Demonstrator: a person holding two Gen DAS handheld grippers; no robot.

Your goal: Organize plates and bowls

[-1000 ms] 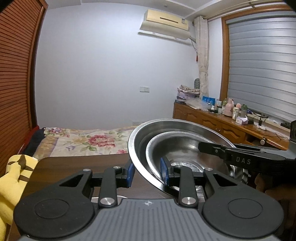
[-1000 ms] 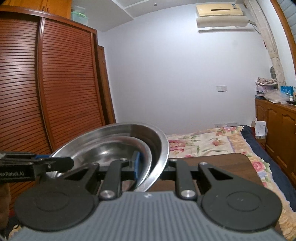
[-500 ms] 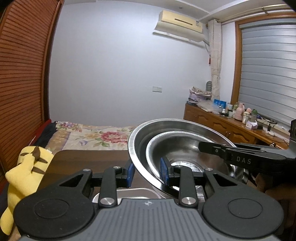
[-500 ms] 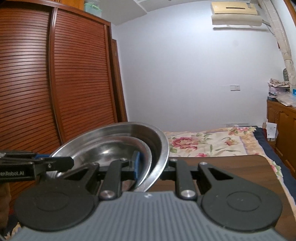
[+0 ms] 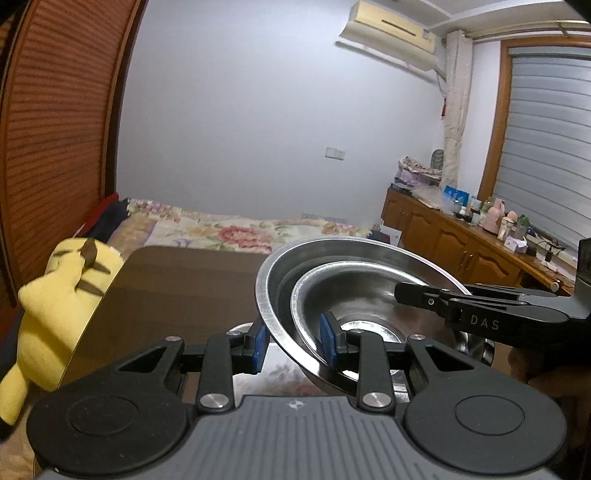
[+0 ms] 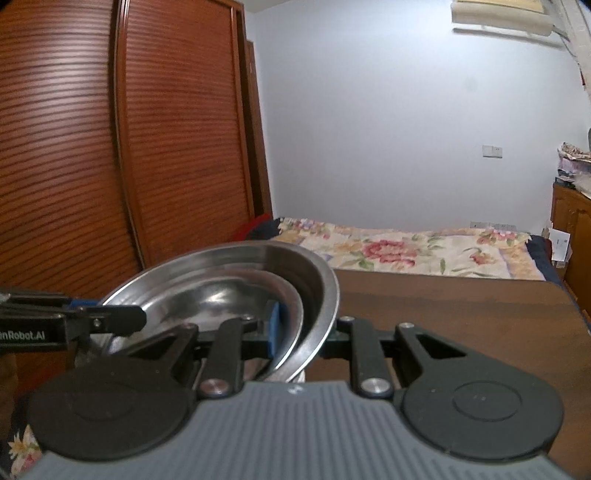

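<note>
Premises: a home bedroom, evidenced by the floral-quilted bed (image 6: 406,251), slatted wooden wardrobe doors (image 6: 147,147) and wall-mounted cream air conditioner (image 5: 391,33).

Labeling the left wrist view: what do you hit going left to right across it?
Yellow plush toy → brown table → left gripper clamping nested steel bowls → right gripper on their far rim → wooden sideboard.

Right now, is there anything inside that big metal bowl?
Yes. A smaller steel bowl sits nested inside the big metal bowl, leaning toward one side. No food or liquid shows in either.
</note>
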